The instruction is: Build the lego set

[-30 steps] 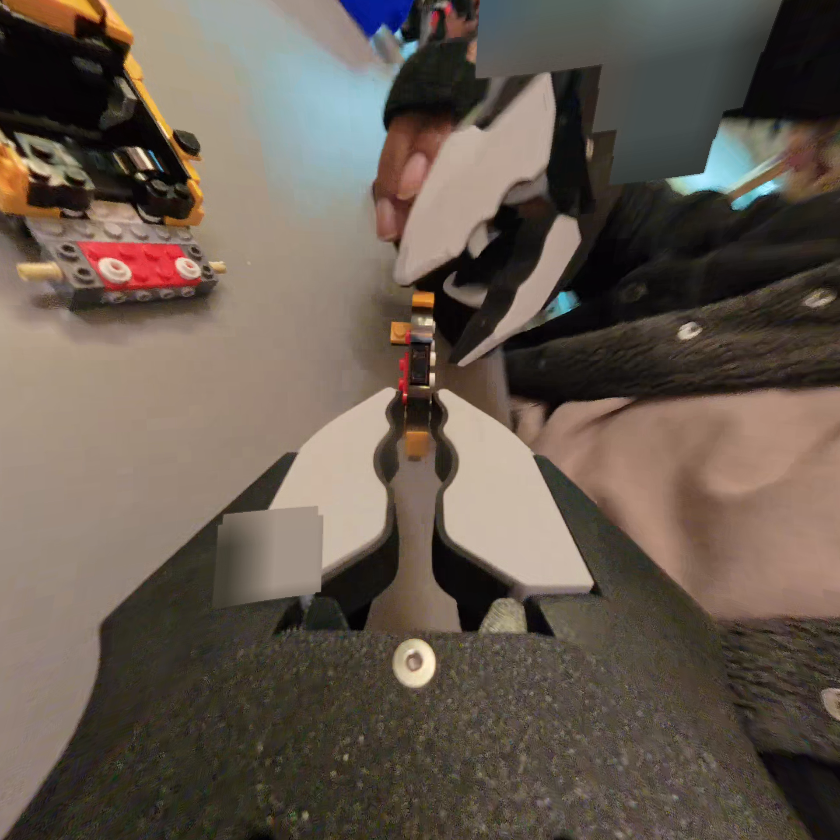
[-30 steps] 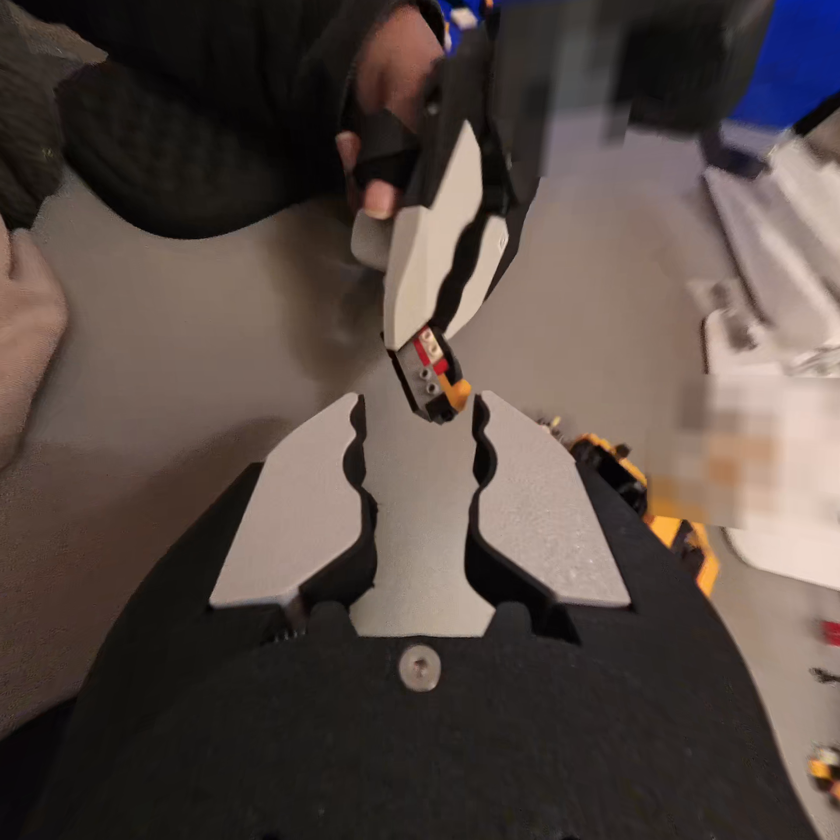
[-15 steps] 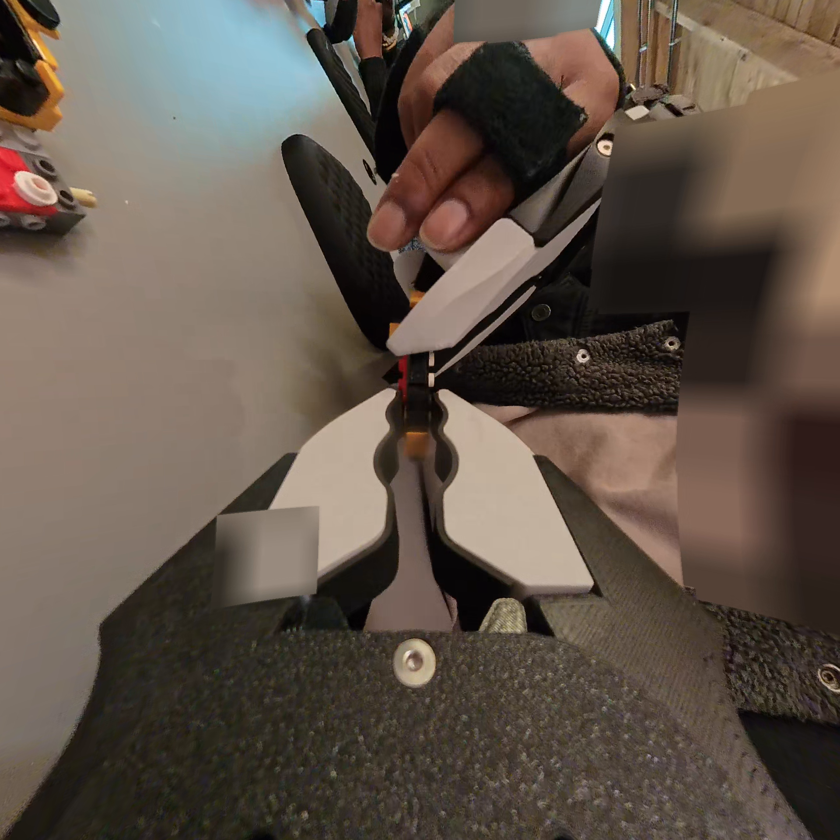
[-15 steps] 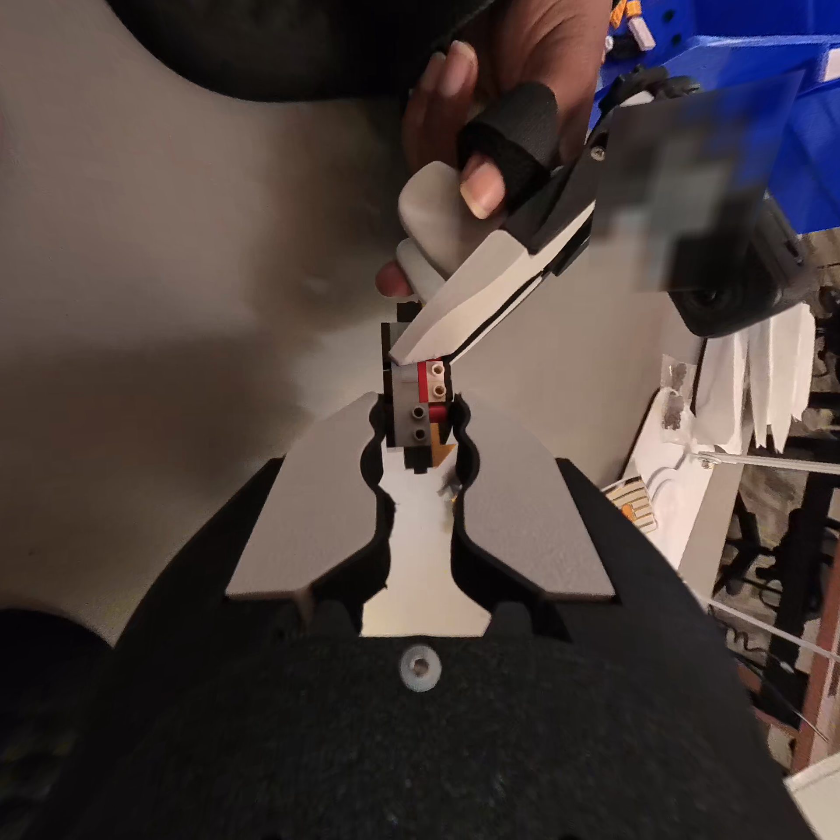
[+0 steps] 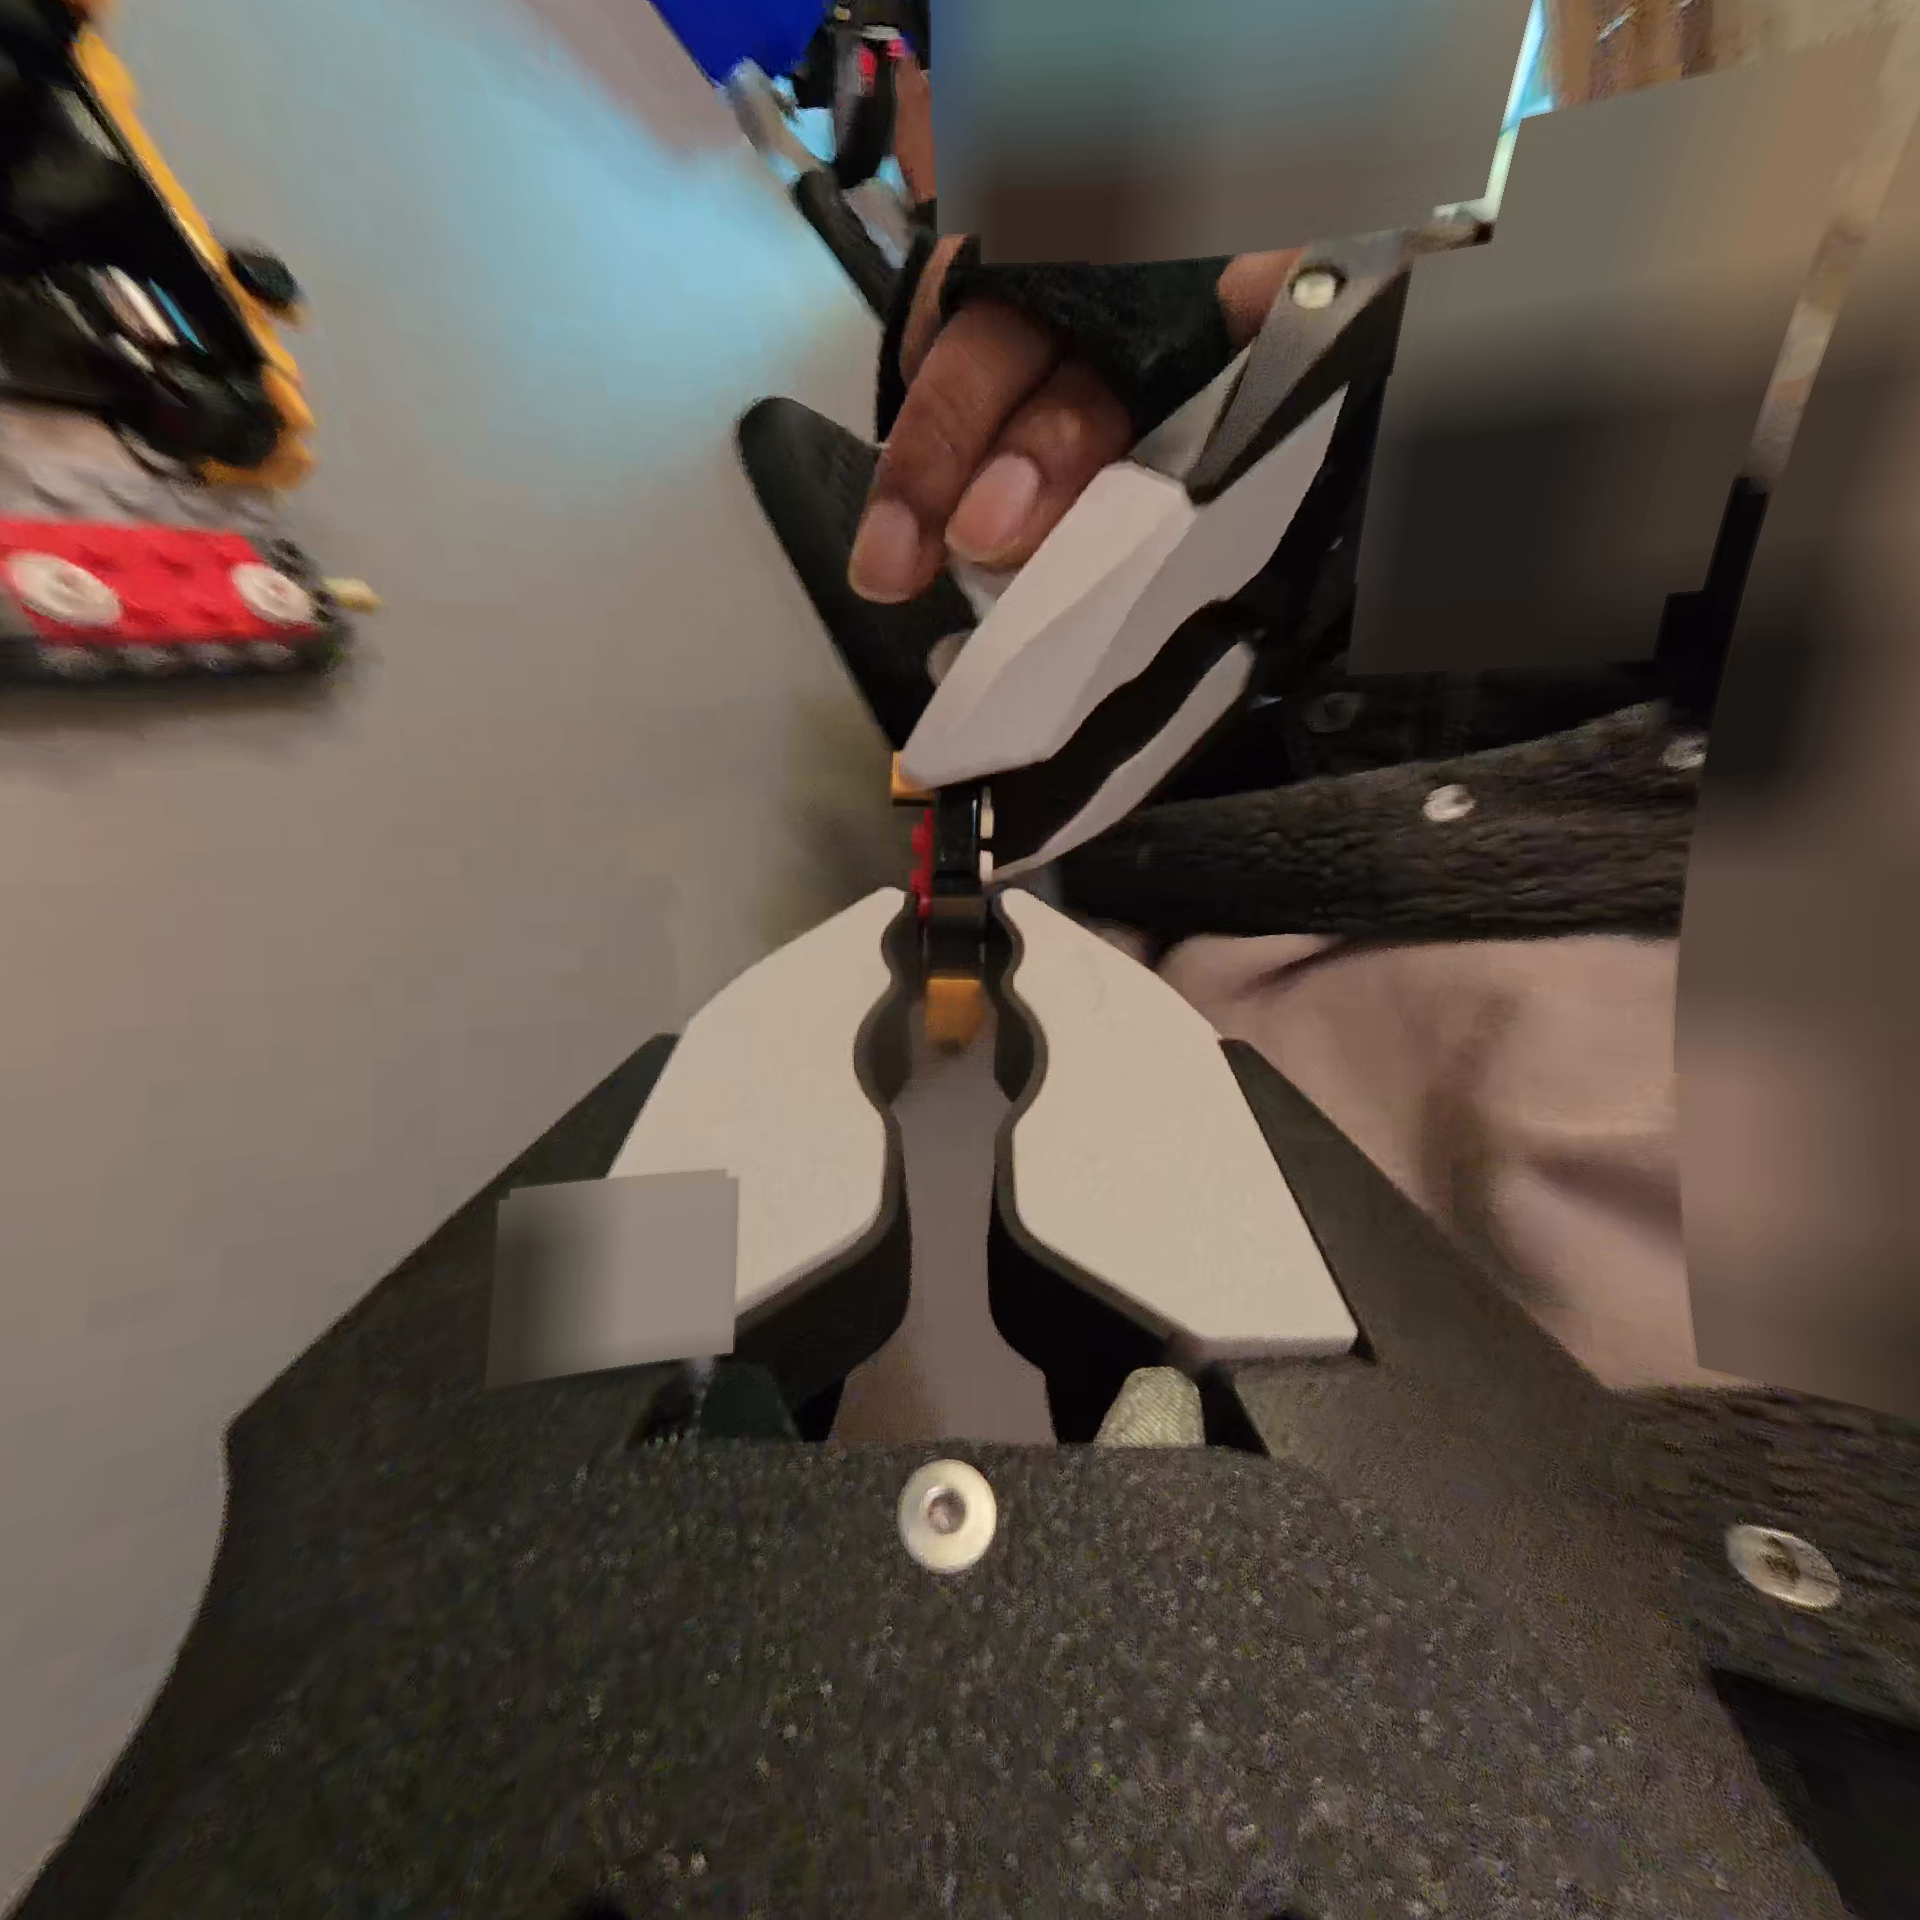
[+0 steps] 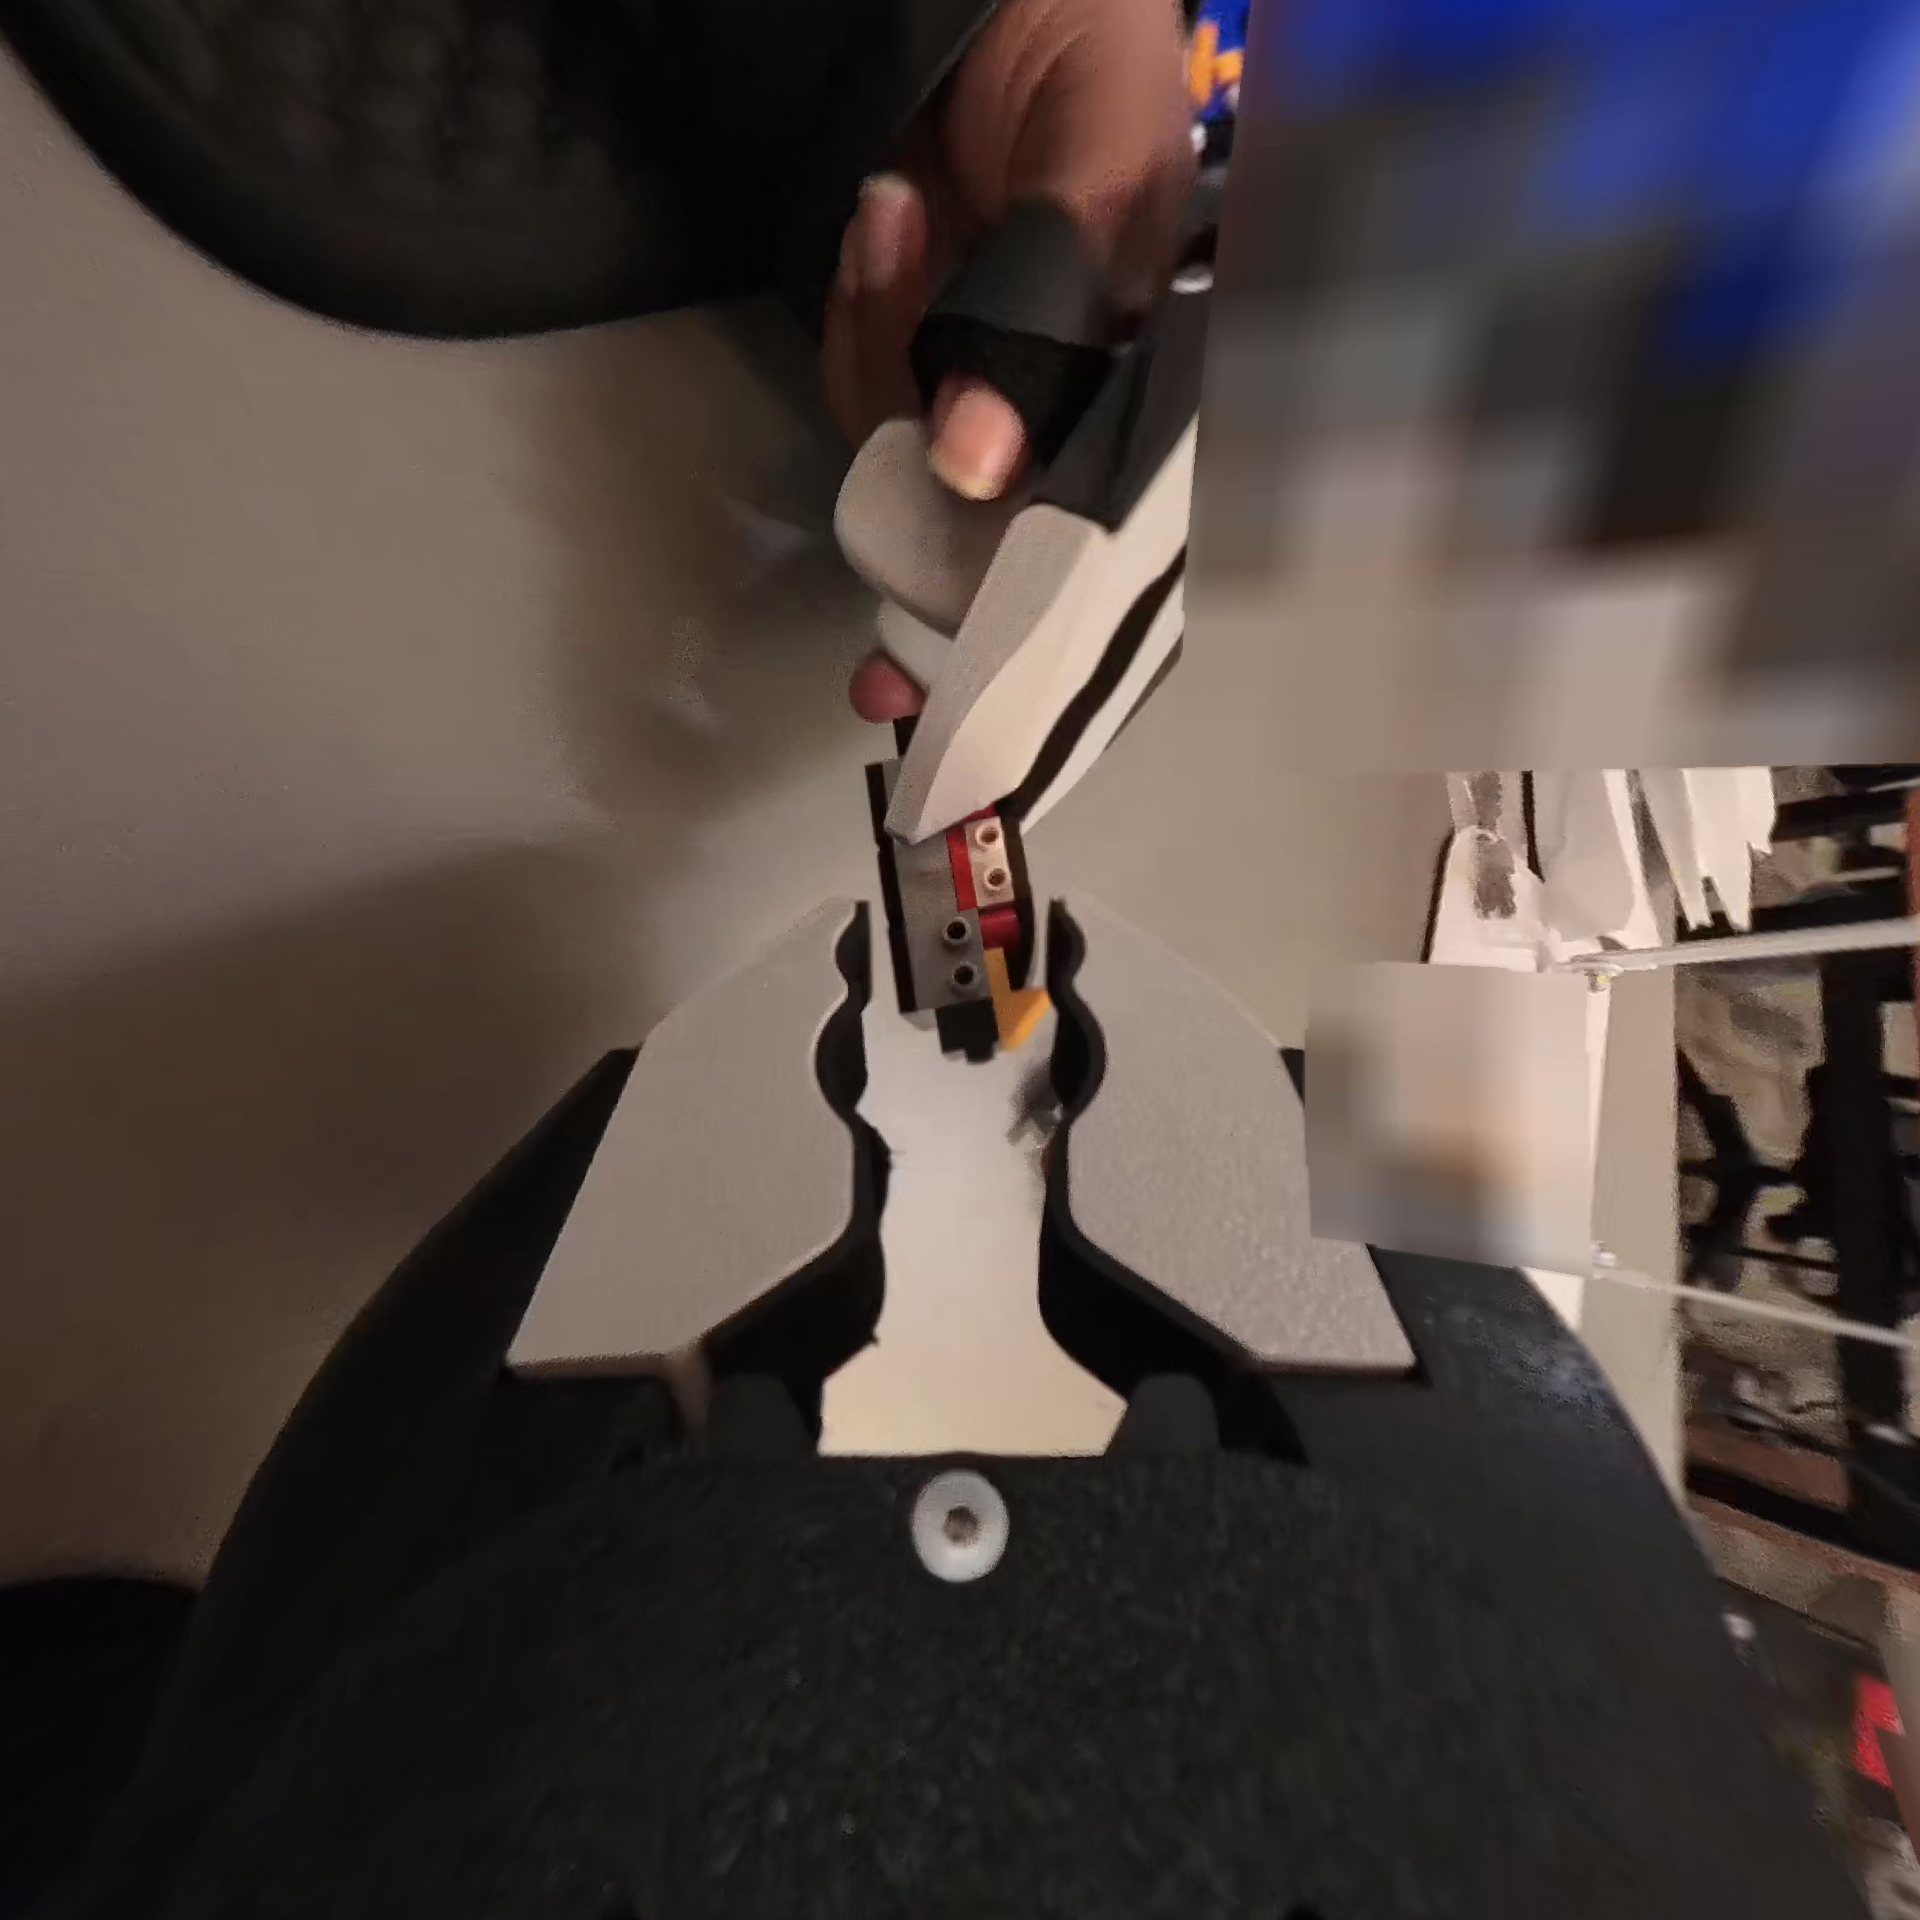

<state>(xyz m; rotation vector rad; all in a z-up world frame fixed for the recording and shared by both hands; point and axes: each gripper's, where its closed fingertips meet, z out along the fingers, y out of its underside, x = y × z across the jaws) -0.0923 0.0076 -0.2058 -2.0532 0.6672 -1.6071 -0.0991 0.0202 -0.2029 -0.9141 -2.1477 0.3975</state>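
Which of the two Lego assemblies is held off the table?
The small grey, red and orange assembly, clamped in the left gripper. The larger yellow-and-black build, with a red plate, rests on the grey table.

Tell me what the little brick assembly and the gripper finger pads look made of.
The brick assembly, held by the left gripper inside the right gripper: probably hard moulded plastic, with crisp edges, studs and flat grey, red and orange colours. The finger pads: matte light grey with a faint grain, perhaps printed plastic or rubbery; uncertain.
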